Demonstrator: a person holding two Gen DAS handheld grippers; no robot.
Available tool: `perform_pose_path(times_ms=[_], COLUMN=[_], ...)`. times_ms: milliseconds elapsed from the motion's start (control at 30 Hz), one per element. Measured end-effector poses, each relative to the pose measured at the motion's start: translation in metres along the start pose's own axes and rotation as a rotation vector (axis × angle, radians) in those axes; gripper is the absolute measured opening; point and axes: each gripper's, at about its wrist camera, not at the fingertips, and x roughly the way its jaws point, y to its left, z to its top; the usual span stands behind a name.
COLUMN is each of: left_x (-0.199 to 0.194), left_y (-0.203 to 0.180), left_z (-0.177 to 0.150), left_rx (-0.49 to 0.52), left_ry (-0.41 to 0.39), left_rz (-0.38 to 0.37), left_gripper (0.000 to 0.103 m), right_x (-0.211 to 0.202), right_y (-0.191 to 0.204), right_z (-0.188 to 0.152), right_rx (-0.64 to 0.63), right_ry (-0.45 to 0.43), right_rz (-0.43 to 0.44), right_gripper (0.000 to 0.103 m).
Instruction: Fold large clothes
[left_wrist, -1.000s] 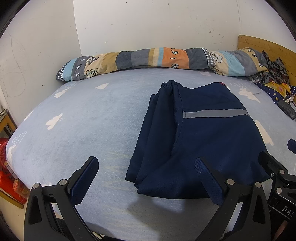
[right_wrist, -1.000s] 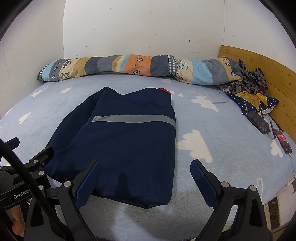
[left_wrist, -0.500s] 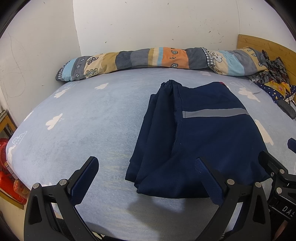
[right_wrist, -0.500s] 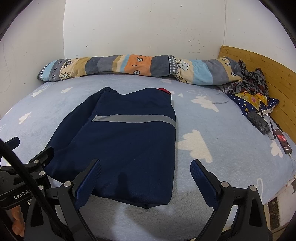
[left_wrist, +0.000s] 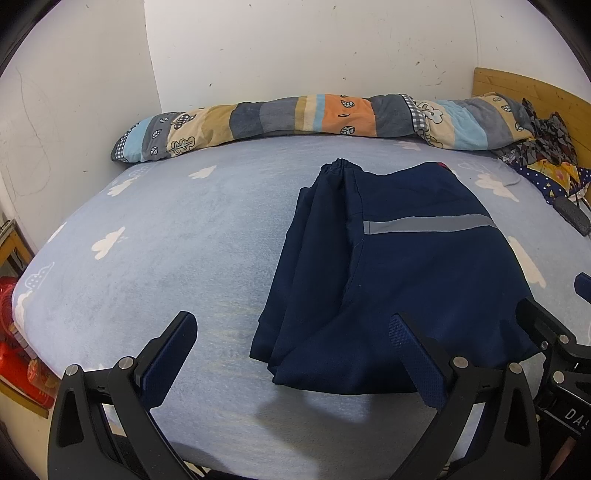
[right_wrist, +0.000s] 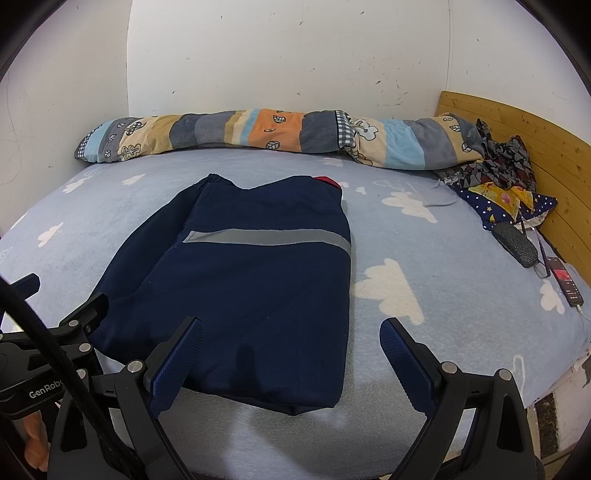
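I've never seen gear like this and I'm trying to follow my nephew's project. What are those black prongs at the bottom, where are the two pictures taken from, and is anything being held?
No robot here: a person holds a two-finger gripper in each hand, each with a wide-angle camera looking along its fingers. One picture comes from the left gripper, the other from the right gripper. The prongs are their fingers. Both are open and hold nothing. On the cloud-print bed lies a folded navy garment with a grey stripe. A rolled patchwork quilt lies by the wall, and a phone near the wooden headboard.
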Motion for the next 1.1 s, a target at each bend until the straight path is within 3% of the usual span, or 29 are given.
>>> perform_pose_path(times_ms=[1100], left_x=[-0.0021], left_y=[0.0013], left_z=[0.0], left_rx=[0.014], left_ry=[-0.003], left_rz=[-0.002], left_gripper=[0.103], right_x=[-0.0009], right_y=[0.0], right_z=[0.0007], right_rx=[-0.005], right_ry=[-0.001], right_rz=[0.002], right_gripper=[0.099])
